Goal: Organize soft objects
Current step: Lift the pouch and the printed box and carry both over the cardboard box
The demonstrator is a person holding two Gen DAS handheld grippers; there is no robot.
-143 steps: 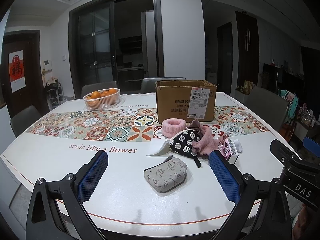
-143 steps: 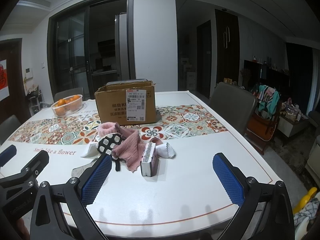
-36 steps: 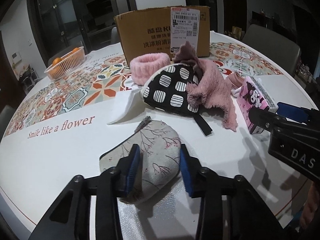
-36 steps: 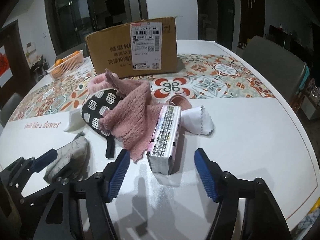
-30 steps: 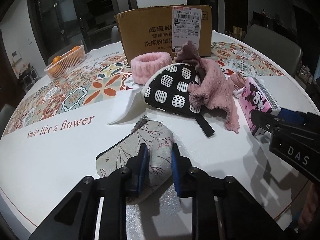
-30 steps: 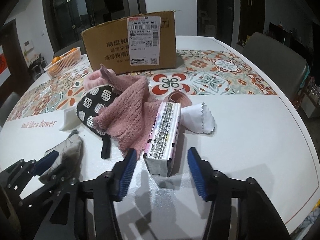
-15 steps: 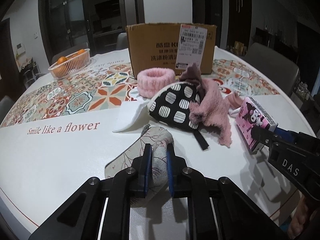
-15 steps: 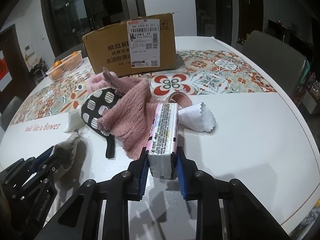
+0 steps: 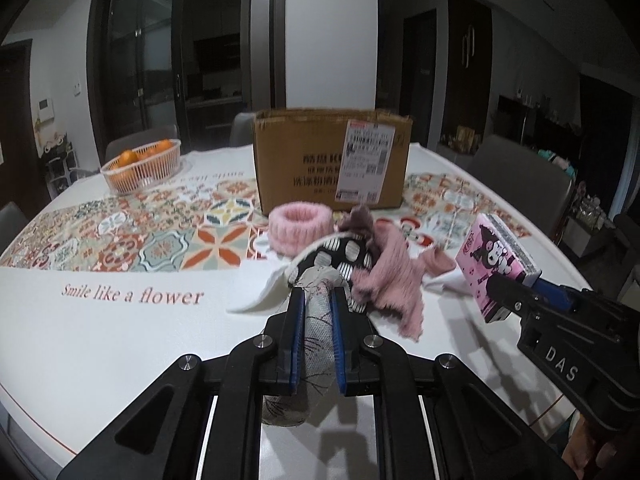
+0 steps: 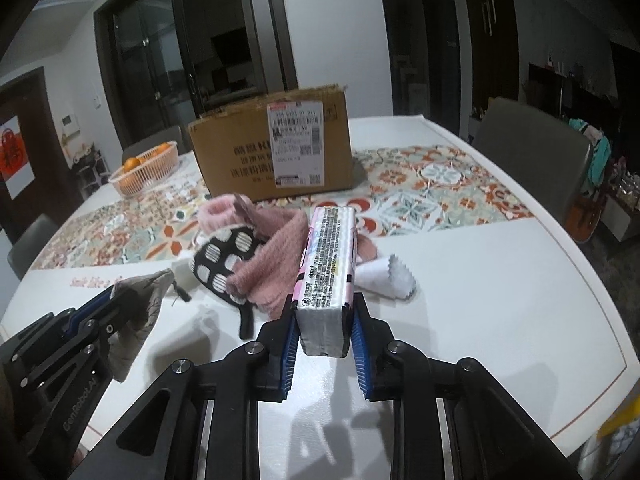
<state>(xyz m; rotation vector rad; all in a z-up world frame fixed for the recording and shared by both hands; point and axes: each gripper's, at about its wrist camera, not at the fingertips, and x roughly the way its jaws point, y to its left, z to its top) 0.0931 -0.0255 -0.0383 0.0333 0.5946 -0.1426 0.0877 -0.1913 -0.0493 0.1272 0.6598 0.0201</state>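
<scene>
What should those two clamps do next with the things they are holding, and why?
Probably carry both forward to the open cardboard box: the left gripper pinches the grey pouch, the right gripper the pink tissue pack, both lifted clear of the table.

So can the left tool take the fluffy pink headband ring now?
Probably not: the left tool is shut on the grey floral pouch, though the fluffy pink headband ring lies uncovered.

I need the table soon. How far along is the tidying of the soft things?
Just started: from here, nothing shows inside the cardboard box. In hand: the left tool is shut on the grey pouch, and the right tool is shut on the pink tissue pack, both off the table. Left: the pink headband, spotted pouch, pink towel and white cloth.
</scene>
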